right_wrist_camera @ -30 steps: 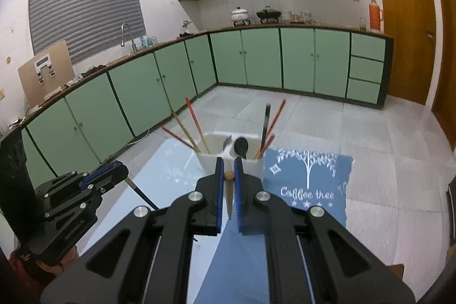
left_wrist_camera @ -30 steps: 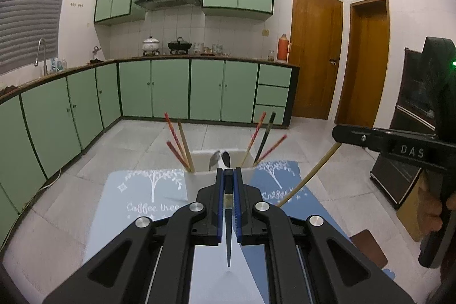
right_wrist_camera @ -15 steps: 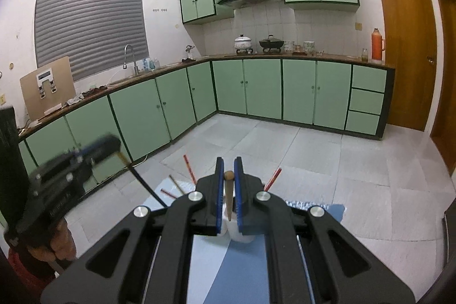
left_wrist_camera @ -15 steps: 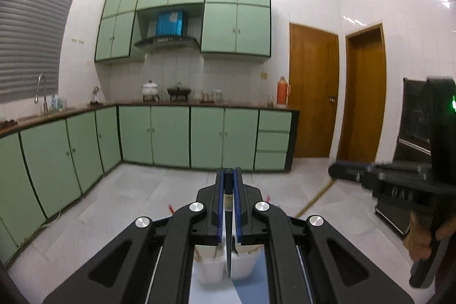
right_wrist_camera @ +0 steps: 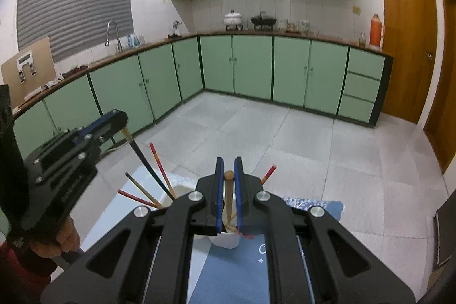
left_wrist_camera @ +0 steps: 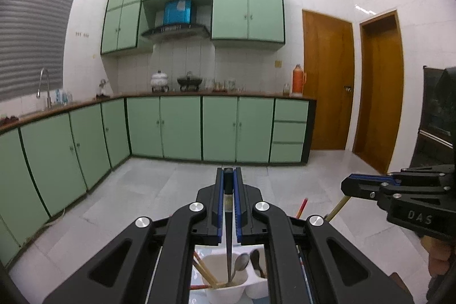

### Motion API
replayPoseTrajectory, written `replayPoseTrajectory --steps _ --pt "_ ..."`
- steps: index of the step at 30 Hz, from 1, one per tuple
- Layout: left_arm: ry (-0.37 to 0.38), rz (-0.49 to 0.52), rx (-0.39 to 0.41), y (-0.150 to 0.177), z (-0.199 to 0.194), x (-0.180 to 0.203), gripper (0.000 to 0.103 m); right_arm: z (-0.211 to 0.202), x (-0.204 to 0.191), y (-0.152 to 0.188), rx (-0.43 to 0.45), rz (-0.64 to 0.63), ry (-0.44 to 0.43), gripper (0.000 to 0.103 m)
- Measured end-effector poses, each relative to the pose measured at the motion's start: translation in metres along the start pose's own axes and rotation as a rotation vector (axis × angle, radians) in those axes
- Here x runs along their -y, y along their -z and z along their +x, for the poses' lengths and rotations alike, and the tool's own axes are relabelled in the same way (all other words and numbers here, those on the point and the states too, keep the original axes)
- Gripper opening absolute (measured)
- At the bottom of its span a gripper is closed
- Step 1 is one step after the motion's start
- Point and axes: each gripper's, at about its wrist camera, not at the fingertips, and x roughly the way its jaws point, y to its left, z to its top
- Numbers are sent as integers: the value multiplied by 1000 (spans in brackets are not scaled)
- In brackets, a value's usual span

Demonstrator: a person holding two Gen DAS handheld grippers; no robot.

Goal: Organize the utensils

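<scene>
The left hand-held gripper (left_wrist_camera: 228, 178) was closed on a black chopstick (left_wrist_camera: 228, 241), clamped at its upper end between the blue pads. The shaft slanted downward, and its tip sat inside the left compartment of the white utensil holder (left_wrist_camera: 228, 291), directly below the jaws. That compartment also held wooden chopsticks (left_wrist_camera: 205, 274) and a metal spoon (left_wrist_camera: 240, 264); a dark spoon (left_wrist_camera: 256, 261) stood by the divider. In the right wrist view, the same gripper (right_wrist_camera: 114, 120) appeared at the left, with the black chopstick (right_wrist_camera: 148, 167) running down to the holder (right_wrist_camera: 182, 190), beside red chopsticks (right_wrist_camera: 159, 167).

The right hand-held gripper (right_wrist_camera: 228, 175) was closed on a wooden chopstick (right_wrist_camera: 228, 195), gripped near its rounded top. Its lower end pointed toward the holder's right compartment, just below the jaws; the gripper body hid the tip. The holder stood on a blue mat (right_wrist_camera: 313, 207) covering the tabletop.
</scene>
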Motion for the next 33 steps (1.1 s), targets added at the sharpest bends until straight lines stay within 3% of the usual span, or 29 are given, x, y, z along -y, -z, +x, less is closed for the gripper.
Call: replayPoseTrajectory --steps 5,8,13,15,20,24,28,33 --pt "10 -34 -88 21 24 -13 6 22 -6 11 -48 3 -31 10" --pt "10 -45 -106 29 23 -18 13 25 -4 17 -51 18 -38 11" --pt "4 -61 -73 27 1 -26 25 0 5 24 17 63 -12 39" --pt "-4 -69 -52 25 -13 -30 37 -13 9 29 36 76 9 45" --pt "-22 -86 -19 20 -48 -32 53 -54 16 49 99 109 61 65" --pt "-41 -81 -12 30 -80 -25 71 -82 15 71 130 109 88 88" --pt "-42 -99 -31 44 -104 -19 84 -103 6 97 142 92 115 97" --pt "-54 -102 -67 62 -131 -13 92 -118 -10 121 145 68 107 97"
